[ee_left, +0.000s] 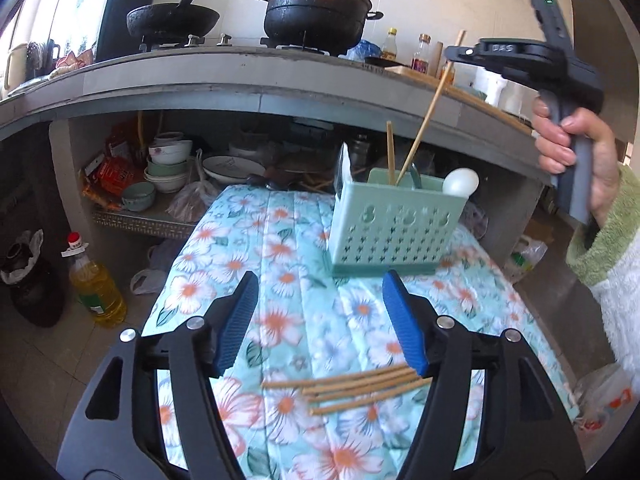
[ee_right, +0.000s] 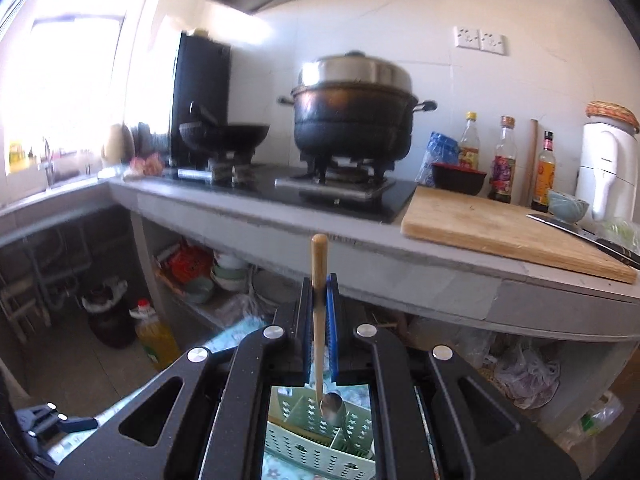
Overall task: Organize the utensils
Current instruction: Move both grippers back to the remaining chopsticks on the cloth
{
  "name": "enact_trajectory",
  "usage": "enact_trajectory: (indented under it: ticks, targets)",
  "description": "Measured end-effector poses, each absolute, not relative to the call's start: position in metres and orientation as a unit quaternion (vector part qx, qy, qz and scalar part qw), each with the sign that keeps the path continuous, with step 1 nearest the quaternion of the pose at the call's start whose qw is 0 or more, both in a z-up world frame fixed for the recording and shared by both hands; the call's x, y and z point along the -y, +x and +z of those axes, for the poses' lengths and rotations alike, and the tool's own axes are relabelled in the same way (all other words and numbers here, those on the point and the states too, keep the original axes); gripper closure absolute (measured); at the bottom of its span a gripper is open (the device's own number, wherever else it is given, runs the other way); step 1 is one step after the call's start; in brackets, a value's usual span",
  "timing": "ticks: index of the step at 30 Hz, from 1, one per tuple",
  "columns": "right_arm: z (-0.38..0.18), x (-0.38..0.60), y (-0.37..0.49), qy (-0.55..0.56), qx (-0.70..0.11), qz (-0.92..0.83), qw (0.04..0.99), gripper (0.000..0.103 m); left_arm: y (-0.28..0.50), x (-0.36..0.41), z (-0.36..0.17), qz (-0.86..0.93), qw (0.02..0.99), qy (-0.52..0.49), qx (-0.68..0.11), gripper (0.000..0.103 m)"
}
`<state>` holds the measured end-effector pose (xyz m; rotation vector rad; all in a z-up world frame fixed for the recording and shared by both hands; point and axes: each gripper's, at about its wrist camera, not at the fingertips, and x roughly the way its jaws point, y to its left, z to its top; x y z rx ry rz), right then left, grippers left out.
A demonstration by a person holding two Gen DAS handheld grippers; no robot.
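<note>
The left hand-held gripper [ee_left: 320, 300] is hanging over the floral-covered counter [ee_left: 280, 240] with its blue pads standing well apart and nothing between them. Just below the pads, a loose bundle of wooden chopsticks [ee_left: 352, 386] is lying on the cloth, fanned out slightly, with its right end near the right-hand pad. No pad is touching them.

Further back on the cloth, the pale green utensil holder [ee_left: 392, 228] is standing upright. A short chopstick [ee_left: 390, 152] is poking straight up out of it, and a white spoon [ee_left: 460, 184] is resting with its bowl above the rim at the holder's right end.

The right hand-held gripper [ee_right: 319, 292] is showing up at the right of the left wrist view, gripped by a hand [ee_left: 580, 152] in a fuzzy green-and-white sleeve [ee_left: 604, 256]. Its pads are pinched tight on a long wooden-handled utensil [ee_right: 319, 320], and the shaft is slanting down into the holder. From the right wrist view, the handle is sticking up above the pads, while its lower end is sitting down among the holder's compartments next to a metal spoon bowl [ee_right: 334, 404]; which compartment, I cannot tell.

Behind it all, a black wok [ee_left: 172, 20] and a lidded pot [ee_left: 320, 4] are sitting on the stove, and a cutting board [ee_right: 500, 232] is lying beside bottles.
</note>
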<state>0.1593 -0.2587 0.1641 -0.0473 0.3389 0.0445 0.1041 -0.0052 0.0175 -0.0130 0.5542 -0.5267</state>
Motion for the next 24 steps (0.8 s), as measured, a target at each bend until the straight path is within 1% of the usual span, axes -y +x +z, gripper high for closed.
enact_trajectory:
  ticks: [3, 5, 6, 7, 10, 15, 18, 20, 24]
  targets:
    - [0.141, 0.251, 0.171, -0.056, -0.194, 0.019, 0.979, 0.096, 0.099, 0.005, 0.011, -0.259, 0.924, -0.003, -0.282, 0.041]
    - [0.130, 0.250, 0.176, -0.057, -0.218, 0.020, 0.974, 0.095, 0.097, 0.005, 0.006, -0.260, 0.920, -0.003, -0.293, 0.040]
    - [0.128, 0.253, 0.177, -0.053, -0.225, 0.015, 0.973, 0.092, 0.097, 0.006, 0.005, -0.261, 0.918, -0.004, -0.298, 0.040]
    - [0.129, 0.257, 0.175, -0.041, -0.229, 0.013, 0.973, 0.085, 0.097, 0.007, 0.003, -0.263, 0.916, -0.005, -0.302, 0.040]
    - [0.137, 0.270, 0.160, 0.000, -0.210, 0.019, 0.978, 0.072, 0.097, 0.010, 0.001, -0.268, 0.914, -0.010, -0.305, 0.039]
    - [0.157, 0.299, 0.113, 0.076, -0.163, 0.016, 0.984, 0.065, 0.097, 0.020, 0.001, -0.285, 0.907, -0.007, -0.310, 0.038]
    - [0.151, 0.315, 0.081, 0.119, -0.162, 0.011, 0.980, 0.063, 0.099, 0.031, -0.004, -0.301, 0.899, 0.009, -0.319, 0.038]
    - [0.134, 0.322, 0.060, 0.149, -0.184, 0.004, 0.972, 0.062, 0.101, 0.040, -0.010, -0.315, 0.889, 0.026, -0.332, 0.038]
    - [0.072, 0.328, 0.031, 0.220, -0.271, -0.002, 0.937, 0.059, 0.099, 0.063, -0.027, -0.348, 0.866, 0.075, -0.352, 0.038]
